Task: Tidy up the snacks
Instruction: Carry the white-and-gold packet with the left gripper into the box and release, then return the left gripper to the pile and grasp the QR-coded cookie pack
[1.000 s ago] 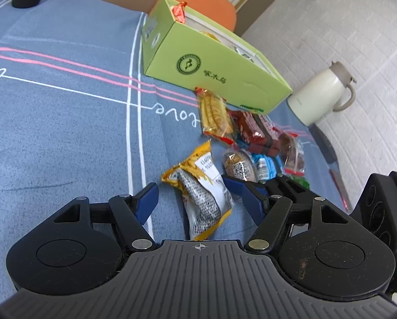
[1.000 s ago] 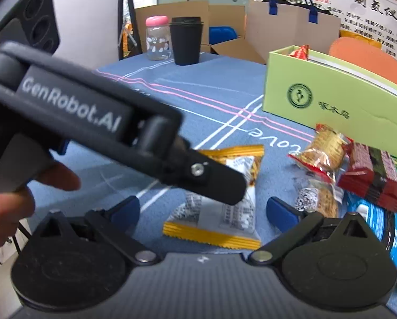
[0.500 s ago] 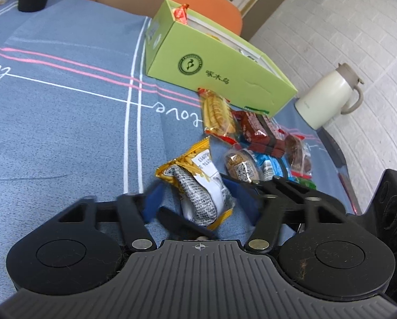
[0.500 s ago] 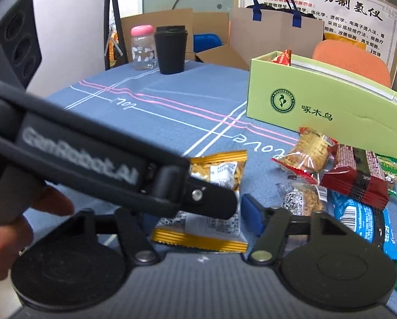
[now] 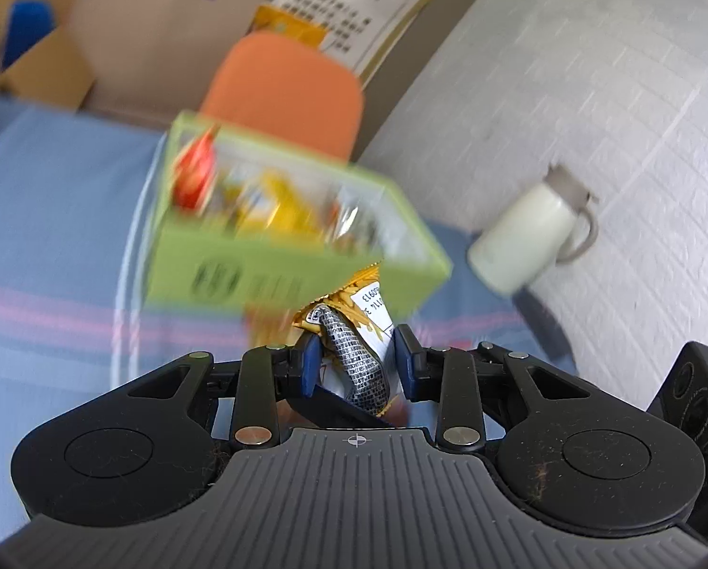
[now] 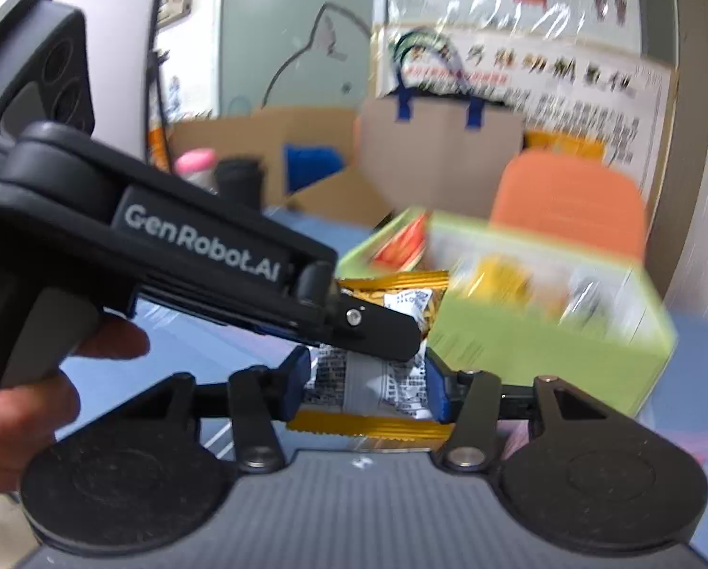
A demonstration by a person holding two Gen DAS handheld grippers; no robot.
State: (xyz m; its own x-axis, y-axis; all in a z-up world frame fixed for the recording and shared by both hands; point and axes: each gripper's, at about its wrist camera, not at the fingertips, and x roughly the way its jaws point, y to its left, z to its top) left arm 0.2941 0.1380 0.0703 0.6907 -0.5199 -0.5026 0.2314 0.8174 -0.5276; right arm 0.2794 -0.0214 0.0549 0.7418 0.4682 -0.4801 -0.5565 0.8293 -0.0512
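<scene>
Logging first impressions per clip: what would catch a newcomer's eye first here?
Both grippers, left and right, clamp one yellow snack packet from opposite sides, lifted in front of the cameras. Just beyond it sits the open green box, blurred, with snacks already inside, and an orange chair behind.

Right tool (image 6: pixel 366 391) clamped on a yellow-edged snack packet (image 6: pixel 370 386), blue fingers (image 6: pixel 295 386) pressing both sides. Left tool (image 6: pixel 354 320) crossing above, tips over the same packet. Behind, blurred: open green box (image 6: pixel 520 332) holding snacks, on the blue table (image 6: pixel 700 370).
</scene>
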